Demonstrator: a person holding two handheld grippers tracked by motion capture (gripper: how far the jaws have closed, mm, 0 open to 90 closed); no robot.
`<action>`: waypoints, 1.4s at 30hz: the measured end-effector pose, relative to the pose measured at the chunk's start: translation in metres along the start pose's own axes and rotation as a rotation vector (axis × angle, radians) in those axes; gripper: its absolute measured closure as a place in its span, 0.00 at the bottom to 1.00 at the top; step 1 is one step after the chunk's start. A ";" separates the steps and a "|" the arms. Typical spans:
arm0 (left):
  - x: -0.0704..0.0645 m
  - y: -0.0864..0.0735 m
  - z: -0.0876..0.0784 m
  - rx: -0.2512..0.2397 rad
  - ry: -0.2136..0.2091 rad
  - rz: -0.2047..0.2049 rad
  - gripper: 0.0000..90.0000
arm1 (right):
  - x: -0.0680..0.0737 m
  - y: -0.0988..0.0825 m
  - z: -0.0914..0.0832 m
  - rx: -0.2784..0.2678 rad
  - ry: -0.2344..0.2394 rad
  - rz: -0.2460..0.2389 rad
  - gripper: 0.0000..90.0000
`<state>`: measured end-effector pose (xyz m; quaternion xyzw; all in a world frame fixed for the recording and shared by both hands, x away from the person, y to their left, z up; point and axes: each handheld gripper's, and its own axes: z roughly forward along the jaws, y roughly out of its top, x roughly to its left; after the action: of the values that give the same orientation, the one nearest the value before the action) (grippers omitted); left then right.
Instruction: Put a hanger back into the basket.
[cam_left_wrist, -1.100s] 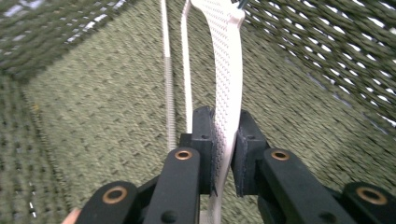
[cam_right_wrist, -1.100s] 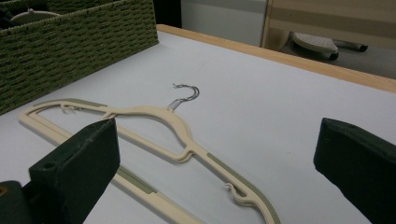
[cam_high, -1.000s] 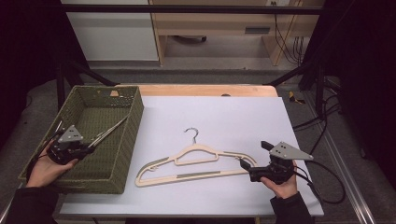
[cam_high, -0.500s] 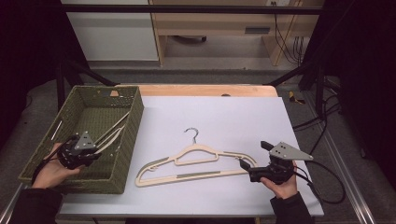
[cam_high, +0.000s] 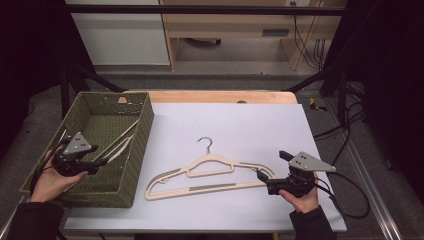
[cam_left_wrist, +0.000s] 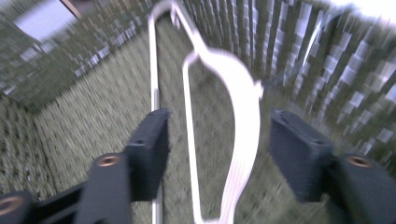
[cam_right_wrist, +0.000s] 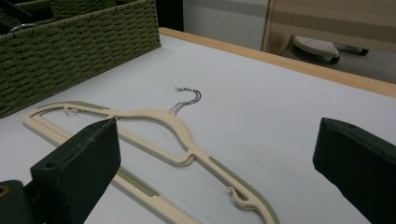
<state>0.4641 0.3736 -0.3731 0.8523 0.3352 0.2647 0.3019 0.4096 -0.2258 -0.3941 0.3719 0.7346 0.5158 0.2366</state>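
A cream hanger (cam_high: 212, 159) with a metal hook lies flat on the white table (cam_high: 240, 125). At its right end my right gripper (cam_high: 265, 182) rests open, and in the right gripper view that end of the hanger (cam_right_wrist: 159, 119) lies between the wide-apart jaws. The green woven basket (cam_high: 147, 125) stands at the table's left side and holds pale hangers (cam_high: 120, 140) leaning on its right wall. Inside the basket's near end my left gripper (cam_high: 102, 161) is open. In the blurred left gripper view a white hanger (cam_left_wrist: 243, 93) runs between the jaws without being clamped.
A wooden strip (cam_high: 225, 96) runs along the table's far edge. Cables (cam_high: 345, 130) hang off the right side. A black frame bar crosses the top of the high view. The basket's woven walls (cam_left_wrist: 303, 46) stand close around the left gripper.
My left gripper has shifted slightly inside the basket, right and then back, and the pale hangers there have moved with it. The right gripper and the table hanger have stayed put.
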 end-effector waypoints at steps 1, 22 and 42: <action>-0.001 0.005 -0.007 -0.070 -0.001 -0.038 0.36 | 0.000 0.000 0.000 -0.003 0.002 0.003 0.02; -0.081 0.069 -0.022 -0.381 -0.140 -0.133 0.13 | 0.001 0.004 0.008 0.004 0.015 0.006 0.03; -0.149 0.073 0.033 -0.366 -0.283 -0.143 0.14 | 0.007 0.014 0.031 0.021 0.031 0.003 0.04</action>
<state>0.4208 0.2104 -0.3818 0.7862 0.2955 0.1767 0.5132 0.4318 -0.1992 -0.3920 0.3675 0.7430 0.5141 0.2203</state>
